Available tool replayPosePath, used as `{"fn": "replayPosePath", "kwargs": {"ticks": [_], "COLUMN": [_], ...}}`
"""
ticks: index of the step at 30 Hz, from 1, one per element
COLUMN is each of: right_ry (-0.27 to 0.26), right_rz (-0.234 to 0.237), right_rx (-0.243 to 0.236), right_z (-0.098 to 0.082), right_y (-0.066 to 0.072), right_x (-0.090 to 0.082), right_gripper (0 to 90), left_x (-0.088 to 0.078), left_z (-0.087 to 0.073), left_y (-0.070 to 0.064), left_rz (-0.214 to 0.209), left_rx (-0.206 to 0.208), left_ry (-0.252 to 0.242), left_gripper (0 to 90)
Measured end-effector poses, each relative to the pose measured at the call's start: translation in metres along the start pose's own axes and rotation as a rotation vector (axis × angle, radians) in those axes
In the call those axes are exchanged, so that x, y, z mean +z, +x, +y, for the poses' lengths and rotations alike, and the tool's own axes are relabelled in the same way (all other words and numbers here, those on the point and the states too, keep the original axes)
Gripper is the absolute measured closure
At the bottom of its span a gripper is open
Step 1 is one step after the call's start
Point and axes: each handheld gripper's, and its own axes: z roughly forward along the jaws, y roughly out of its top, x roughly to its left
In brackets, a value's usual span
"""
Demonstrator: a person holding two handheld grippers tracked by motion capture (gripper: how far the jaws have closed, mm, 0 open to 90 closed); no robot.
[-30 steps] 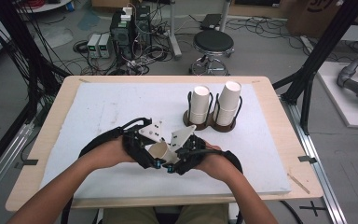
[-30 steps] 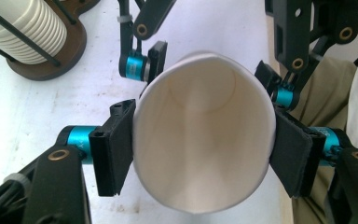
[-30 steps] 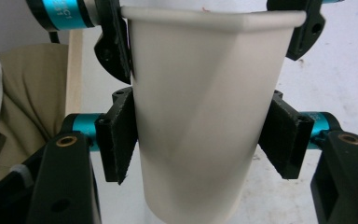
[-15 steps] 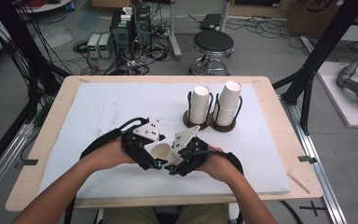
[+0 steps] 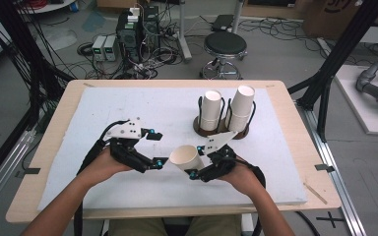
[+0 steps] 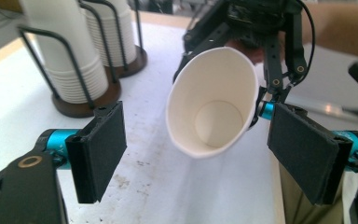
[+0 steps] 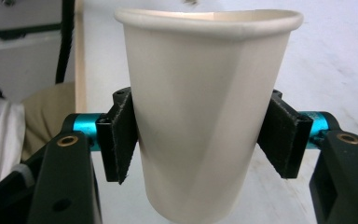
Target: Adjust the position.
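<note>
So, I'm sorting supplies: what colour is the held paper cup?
White, inside and out; the paper cup shows best in the right gripper view.

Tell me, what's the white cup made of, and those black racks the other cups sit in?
The cup looks like thin paper, matte white, with a rolled rim; its wall dents slightly where the right gripper pinches it. The racks seem to be thin black metal wire on round dark bases, possibly wood; the look leaves that open.

Beyond the claws we see two stacks of paper cups (image 5: 226, 109) in wire holders (image 5: 221, 128); a black stool (image 5: 225, 45) and computer towers (image 5: 137, 27) stand farther off.
</note>
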Motion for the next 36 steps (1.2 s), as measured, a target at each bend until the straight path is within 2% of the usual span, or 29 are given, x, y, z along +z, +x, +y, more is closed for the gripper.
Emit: {"fn": "replayPosePath", "kwargs": {"ticks": [6,9,14,19,21,28,36], "right_ry": [-0.077,-0.103,-0.146,-0.203,-0.227,-0.267,-0.309], "right_rz": [-0.046,-0.071,-0.108,-0.154,-0.169,-0.215,-0.239], "right_rx": [0.042,0.056,0.071,0.084,0.094,0.114,0.148], "right_z": [-0.012,-0.018,-0.025,-0.034,-0.038,-0.048,-0.053], "right_y": [-0.003,-0.005,-0.008,-0.010,-0.009,-0.010,-0.012], "right_x": [-0.012,-0.017,-0.026,-0.035,-0.038,-0.047,-0.052], "right_gripper": [34.8,34.8,34.8,34.8,34.8,34.2,33.9], "left_x": [-0.008,-0.010,-0.017,-0.026,-0.029,-0.033,-0.036], "left_z": [-0.030,-0.048,-0.068,-0.081,-0.086,-0.091,-0.092], "left_y": [0.005,0.006,0.009,0.012,0.012,0.012,0.013], "left_rz": [0.107,0.141,0.188,0.236,0.249,0.273,0.288], "left_rx": [-0.073,-0.108,-0.139,-0.157,-0.183,-0.188,-0.183], "left_ry": [-0.117,-0.185,-0.233,-0.276,-0.315,-0.310,-0.326], "left_gripper": [18.9,18.8,18.1,18.1,18.3,18.3,18.3]}}
